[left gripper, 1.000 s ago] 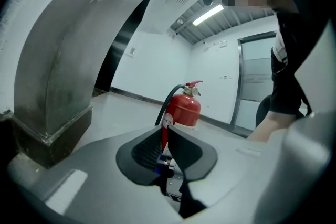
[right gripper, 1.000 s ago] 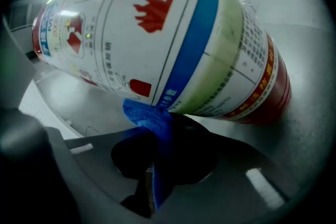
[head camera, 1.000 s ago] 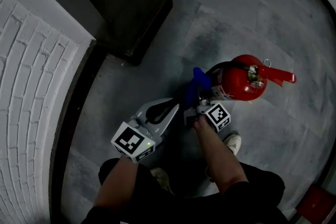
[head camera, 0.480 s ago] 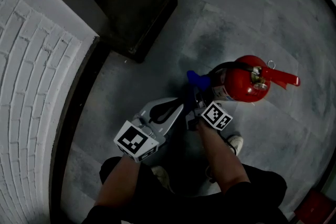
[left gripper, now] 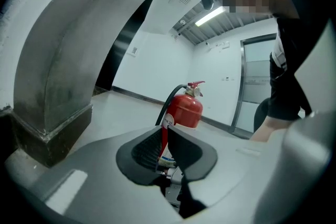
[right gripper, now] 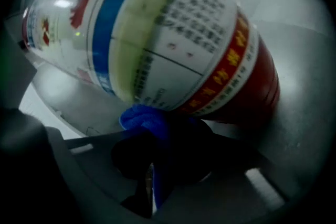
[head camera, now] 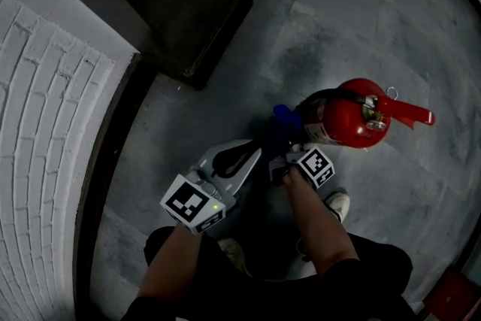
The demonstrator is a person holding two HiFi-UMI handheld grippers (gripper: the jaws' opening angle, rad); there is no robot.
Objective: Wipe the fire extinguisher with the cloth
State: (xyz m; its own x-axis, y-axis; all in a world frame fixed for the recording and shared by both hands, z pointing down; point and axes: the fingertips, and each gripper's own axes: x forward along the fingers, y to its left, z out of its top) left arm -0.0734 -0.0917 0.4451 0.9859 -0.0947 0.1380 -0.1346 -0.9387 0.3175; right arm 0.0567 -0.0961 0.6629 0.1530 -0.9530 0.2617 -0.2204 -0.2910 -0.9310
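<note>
One grey tiled floor [head camera: 353,4], right tongs [right gripper: 156,140] clamping cloth [right gripper: 142,117] against fire extinguisher [head camera: 349,116], left tongs [left gripper: 164,140] closed

Grey tiled floor [head camera: 361,4] under upright red fire extinguisher [head camera: 347,122].

Red fire extinguisher [head camera: 352,115], blue cloth [right gripper: 144,119], grey floor [head camera: 361,19]

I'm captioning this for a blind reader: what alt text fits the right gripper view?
A blue cloth, pinched in the right tongs, presses against the fire extinguisher at the edge of its printed label. The cylinder fills most of the frame, slanting across it, with grey floor behind.
</note>
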